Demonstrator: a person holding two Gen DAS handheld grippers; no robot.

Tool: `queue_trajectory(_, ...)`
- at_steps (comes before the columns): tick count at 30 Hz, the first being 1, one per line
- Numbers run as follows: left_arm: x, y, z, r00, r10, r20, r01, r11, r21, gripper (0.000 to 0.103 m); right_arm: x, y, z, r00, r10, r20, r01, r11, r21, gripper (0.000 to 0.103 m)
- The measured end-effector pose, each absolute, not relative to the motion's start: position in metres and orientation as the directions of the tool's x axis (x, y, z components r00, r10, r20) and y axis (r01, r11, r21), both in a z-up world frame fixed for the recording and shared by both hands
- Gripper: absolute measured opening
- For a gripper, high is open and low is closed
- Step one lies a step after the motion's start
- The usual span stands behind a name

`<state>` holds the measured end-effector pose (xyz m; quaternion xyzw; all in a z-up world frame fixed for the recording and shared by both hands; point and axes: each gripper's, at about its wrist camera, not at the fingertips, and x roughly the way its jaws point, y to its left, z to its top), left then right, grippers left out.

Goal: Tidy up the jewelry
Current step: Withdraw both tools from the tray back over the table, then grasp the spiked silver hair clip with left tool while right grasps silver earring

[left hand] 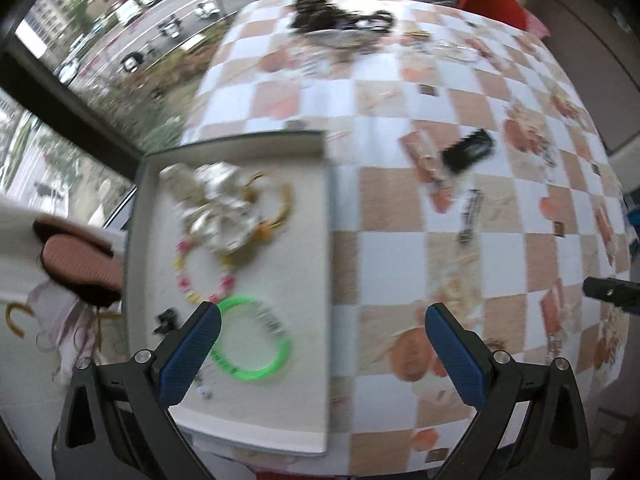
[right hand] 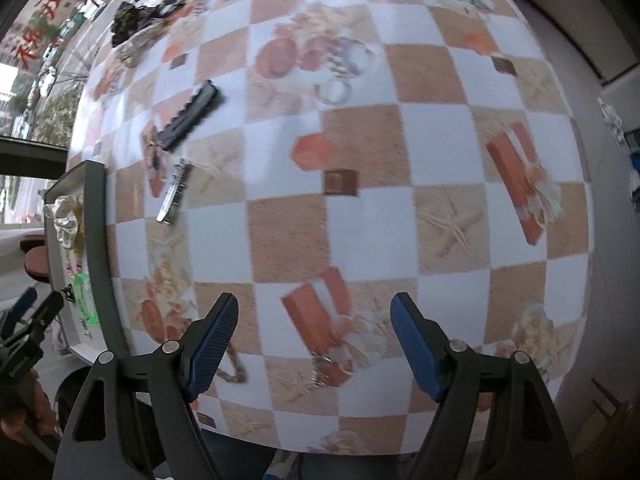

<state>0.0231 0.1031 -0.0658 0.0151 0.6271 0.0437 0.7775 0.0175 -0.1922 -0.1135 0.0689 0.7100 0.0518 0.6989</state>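
A shallow grey tray at the table's left edge holds a green bangle, a pink and yellow bead bracelet, a gold bangle, a crumpled silver piece and a small black clip. My left gripper hangs open over the tray's right rim with nothing between its fingers. A black comb clip and a silver clip lie on the checked cloth. My right gripper is open above the bare cloth. A brown bead string lies by its left finger.
A dark heap of jewelry sits at the table's far end, with a red chair behind it. A window runs along the left side. The tray shows at the left in the right wrist view. A brown ribbed thing lies beside it.
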Motion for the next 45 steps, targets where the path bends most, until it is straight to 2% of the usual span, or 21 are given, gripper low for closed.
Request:
queue_trajectory(8,0.042,0.056,-0.085,0.175,0.072,-0.982,0.054,0.995,0.083,0.103,-0.01,-0.203,-0.132,-0.067,0.157,-0.985,0.024,0.987,0.156,0.081)
queue_trajectory(19,0.058,0.031,-0.113,0.136,0.068,-0.988,0.102,0.991,0.082,0.103,-0.037,-0.195,-0.153,-0.128,0.15,-0.98,-0.026,0.988,0.155,0.081)
queue_trajectory(27,0.08,0.01,-0.122,0.156,0.059,-0.986,0.145,0.986,0.082,0.103,-0.032,-0.195,-0.155,-0.108,0.141,-0.984,-0.027,0.989,0.145,0.081)
queue_trajectory(28,0.083,0.008,-0.123,0.159,0.057,-0.986,0.152,0.985,0.082,0.101,-0.031,-0.195,-0.157,-0.109,0.142,-0.984,-0.029,0.989,0.146,0.081)
queue_trajectory(29,0.085,0.005,-0.124,0.162,0.06,-0.985,0.159,0.984,0.086,0.094,-0.032,-0.195,-0.159,-0.114,0.143,-0.983,-0.033,0.988,0.148,0.081)
queue_trajectory(33,0.095,-0.005,-0.138,0.145,0.063,-0.987,0.184,0.979,0.089,0.093,-0.035,-0.19,-0.169,-0.136,0.126,-0.983,-0.059,0.989,0.135,0.081)
queue_trajectory(35,0.099,-0.01,-0.145,0.134,0.063,-0.989,0.198,0.976,0.089,0.081,-0.036,-0.181,-0.174,-0.141,0.111,-0.984,-0.074,0.99,0.122,0.081)
queue_trajectory(43,0.106,-0.023,-0.162,0.115,0.061,-0.991,0.229,0.97,0.086,0.08,-0.048,-0.149,-0.184,-0.104,-0.009,-0.995,-0.197,0.98,0.012,0.075)
queue_trajectory(45,0.108,-0.026,-0.162,0.116,0.054,-0.992,0.233,0.969,0.08,0.079,-0.05,-0.142,-0.184,-0.086,-0.048,-0.995,-0.228,0.973,-0.028,0.067)
